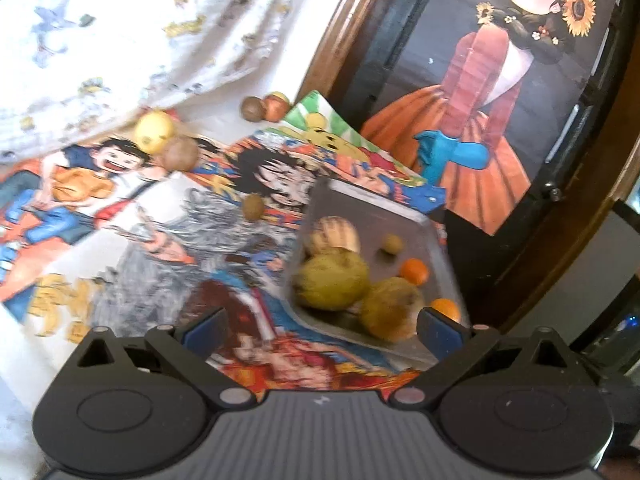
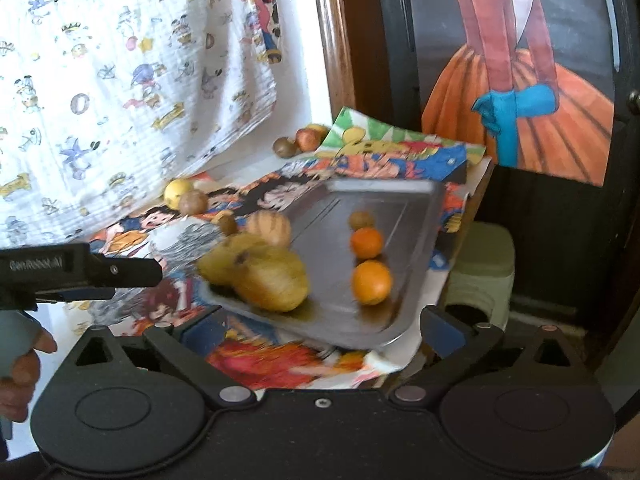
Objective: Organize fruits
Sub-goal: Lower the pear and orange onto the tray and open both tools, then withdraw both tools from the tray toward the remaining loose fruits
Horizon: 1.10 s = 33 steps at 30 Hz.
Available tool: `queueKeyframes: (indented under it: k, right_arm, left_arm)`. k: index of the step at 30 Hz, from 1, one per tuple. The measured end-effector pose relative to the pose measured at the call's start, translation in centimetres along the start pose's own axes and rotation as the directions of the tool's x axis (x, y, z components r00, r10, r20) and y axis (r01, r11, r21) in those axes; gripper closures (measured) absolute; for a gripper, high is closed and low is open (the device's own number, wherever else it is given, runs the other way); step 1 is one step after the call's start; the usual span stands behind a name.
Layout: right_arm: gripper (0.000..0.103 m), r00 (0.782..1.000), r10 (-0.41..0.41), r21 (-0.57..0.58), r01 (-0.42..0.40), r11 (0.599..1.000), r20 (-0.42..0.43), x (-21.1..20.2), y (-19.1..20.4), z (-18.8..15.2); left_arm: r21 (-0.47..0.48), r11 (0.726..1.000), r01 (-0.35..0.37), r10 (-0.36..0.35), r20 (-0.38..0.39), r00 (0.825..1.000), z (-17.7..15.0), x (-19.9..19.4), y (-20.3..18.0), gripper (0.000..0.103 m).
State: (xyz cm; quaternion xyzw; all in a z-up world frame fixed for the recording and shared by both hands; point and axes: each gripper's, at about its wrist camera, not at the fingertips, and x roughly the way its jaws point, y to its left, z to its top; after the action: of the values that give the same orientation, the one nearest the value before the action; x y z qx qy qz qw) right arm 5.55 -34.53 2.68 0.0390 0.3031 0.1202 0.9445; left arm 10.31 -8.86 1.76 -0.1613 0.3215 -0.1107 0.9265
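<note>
Both jaws spread wide, nothing held: right gripper (image 2: 320, 330) faces the fruit tray (image 2: 416, 216); left gripper (image 2: 116, 280) body reads "GenRobot.AI".

One readable mark: "GenRobot.AI" in pale letters on the black body of the left tongs (image 2: 86, 294), blurred.

Cartoon posters (image 1: 140, 216) on table, printed cloth (image 2: 120, 60), girl picture (image 1: 500, 100)

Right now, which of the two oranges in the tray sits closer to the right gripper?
The larger orange, nearest the tray's front edge; the smaller orange lies behind it, beside a small brown fruit.
</note>
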Motion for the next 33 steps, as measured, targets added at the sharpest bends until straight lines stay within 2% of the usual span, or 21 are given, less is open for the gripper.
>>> queueKeyframes:
  k: [4,8,12,17,23,33]
  right_arm:
    - [0.001,0.999,0.023,0.026,-0.022,0.999,-0.039,0.3,1.7,-0.5]
    - [0.001,0.998,-0.049,0.005,0.050,0.999,-0.046,0.3,3.4,-0.6]
    - [0.001,0.996,-0.086,0.012,0.086,0.996,-0.021,-0.1,4.0,-0.5]
    - [0.001,0.984,-0.177,-0.049,0.177,0.983,0.005,0.0,5.4,-0.6]
    - [0.001,0.990,-0.140,-0.085,0.139,0.987,-0.001,0.3,7.1,-0.7]
    - [0.001,1.000,-0.022,-0.136,0.022,0.990,0.002,0.4,10.2,-1.0]
  left_arm:
    - [0.032,0.998,-0.054,0.054,-0.010,0.998,-0.5,-1.0,1.3,0.001]
    - [0.036,0.996,-0.087,0.087,-0.014,0.996,-0.8,-1.9,2.8,0.001]
    - [0.034,0.992,-0.120,0.120,-0.010,0.993,-0.8,-2.9,4.3,0.001]
    - [0.008,0.990,-0.142,0.142,0.005,0.990,-0.6,-3.9,6.0,0.001]
    - [-0.027,0.985,-0.172,0.172,0.016,0.985,-0.6,-4.6,8.1,0.001]
    - [-0.091,0.971,-0.221,0.223,0.015,0.975,-0.9,-5.4,11.1,0.001]
